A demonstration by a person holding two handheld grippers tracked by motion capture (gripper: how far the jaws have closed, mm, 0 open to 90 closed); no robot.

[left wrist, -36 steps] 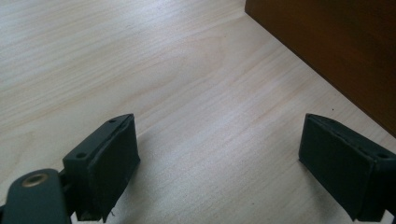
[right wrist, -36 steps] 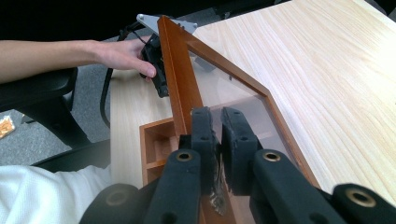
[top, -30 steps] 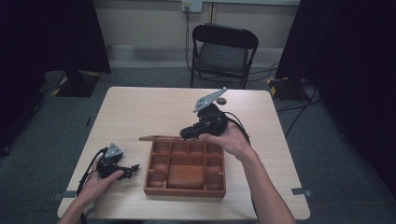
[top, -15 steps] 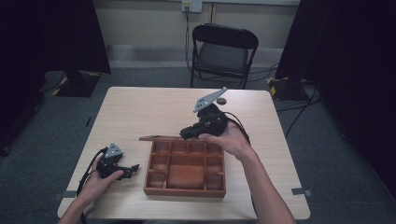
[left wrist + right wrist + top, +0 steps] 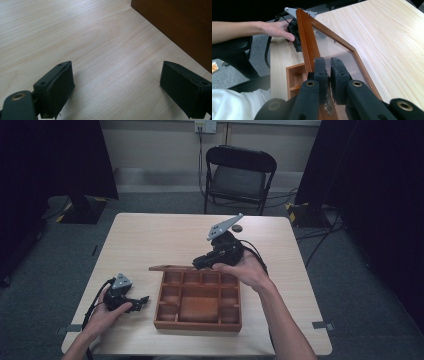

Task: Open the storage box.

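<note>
Brown wood: the box (image 5: 199,300) sits near the table's (image 5: 150,240) front edge, its glazed lid (image 5: 329,42) swung up at the back. Nothing has shifted in the last second, so the opening looks paused, not finished. The right gripper (image 5: 327,65) is clamped on the lid's frame. The left gripper (image 5: 134,301) rests wide apart and empty just left of the box. Bare tabletop beyond leaves the lid room.
</note>
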